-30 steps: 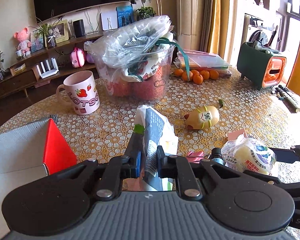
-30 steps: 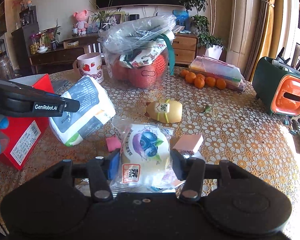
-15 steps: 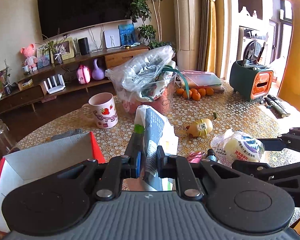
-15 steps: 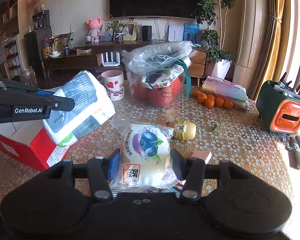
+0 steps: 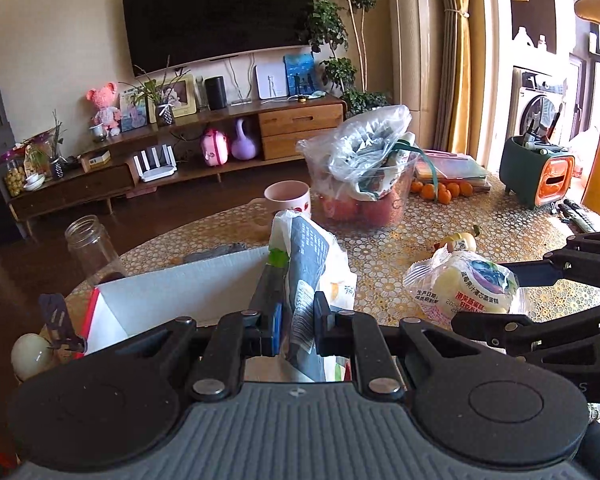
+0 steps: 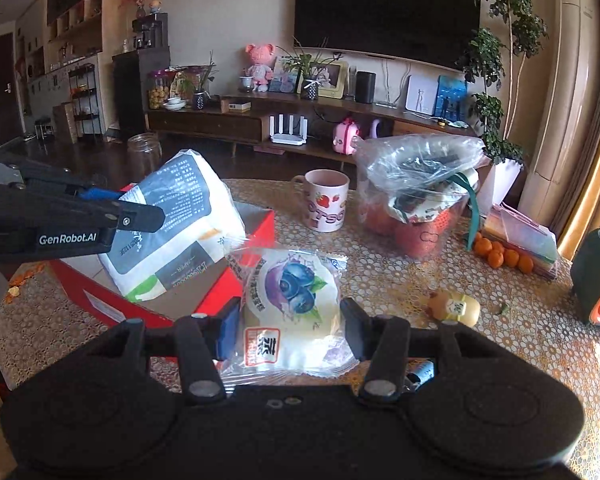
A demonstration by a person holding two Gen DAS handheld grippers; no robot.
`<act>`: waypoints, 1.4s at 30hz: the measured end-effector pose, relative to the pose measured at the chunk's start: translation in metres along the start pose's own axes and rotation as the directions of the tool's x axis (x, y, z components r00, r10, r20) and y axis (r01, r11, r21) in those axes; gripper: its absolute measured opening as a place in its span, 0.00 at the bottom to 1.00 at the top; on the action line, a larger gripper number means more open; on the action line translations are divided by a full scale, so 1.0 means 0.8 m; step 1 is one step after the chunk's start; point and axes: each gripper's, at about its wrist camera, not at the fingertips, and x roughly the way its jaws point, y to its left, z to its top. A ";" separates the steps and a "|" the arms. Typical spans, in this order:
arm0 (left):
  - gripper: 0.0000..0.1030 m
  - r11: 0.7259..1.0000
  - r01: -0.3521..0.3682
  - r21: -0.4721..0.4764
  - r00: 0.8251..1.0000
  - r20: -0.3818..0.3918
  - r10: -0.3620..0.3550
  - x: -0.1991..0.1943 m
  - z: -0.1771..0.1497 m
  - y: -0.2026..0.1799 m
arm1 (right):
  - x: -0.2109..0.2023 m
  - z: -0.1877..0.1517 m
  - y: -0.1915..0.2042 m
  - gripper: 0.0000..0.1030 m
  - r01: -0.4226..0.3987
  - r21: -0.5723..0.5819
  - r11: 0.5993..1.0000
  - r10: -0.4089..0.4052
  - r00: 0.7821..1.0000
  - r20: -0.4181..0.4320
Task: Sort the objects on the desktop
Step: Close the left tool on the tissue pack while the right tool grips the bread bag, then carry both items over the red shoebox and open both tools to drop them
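My left gripper (image 5: 297,328) is shut on a white and grey tissue pack (image 5: 312,268), held up in the air over the red cardboard box (image 5: 172,300). From the right wrist view the same tissue pack (image 6: 176,224) hangs above the red box (image 6: 256,220), pinched by the left gripper (image 6: 156,214). My right gripper (image 6: 288,328) is shut on a clear-wrapped blueberry cake packet (image 6: 292,300), lifted off the table. In the left wrist view that cake packet (image 5: 464,288) shows at the right between the right gripper's fingers (image 5: 536,272).
On the lace-covered round table (image 6: 380,280) stand a strawberry mug (image 6: 326,200), a plastic tub of fruit under a clear bag (image 6: 420,200), several oranges (image 6: 500,254), a yellow toy (image 6: 454,308), stacked folders (image 6: 520,232) and a green and orange holder (image 5: 538,176). A glass jar (image 5: 90,244) stands left.
Both grippers have risen and drawn back with their loads. The table now looks farther below, and more of the red box and the room has come into view.
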 end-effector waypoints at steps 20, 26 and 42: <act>0.14 0.990 -0.143 0.008 0.987 -0.071 0.143 0.020 -0.029 0.130 | 0.104 0.045 0.114 0.50 -0.086 -0.143 0.986 0.078 0.995 -0.061; 0.14 0.985 -0.165 0.049 0.978 -0.125 0.170 0.055 -0.035 0.153 | 0.145 0.048 0.132 0.50 -0.098 -0.155 0.983 0.080 0.990 -0.118; 0.14 0.988 -0.136 0.075 0.954 -0.258 0.151 0.147 -0.051 0.184 | 0.242 0.047 0.142 0.50 -0.130 -0.109 0.986 0.096 0.957 -0.274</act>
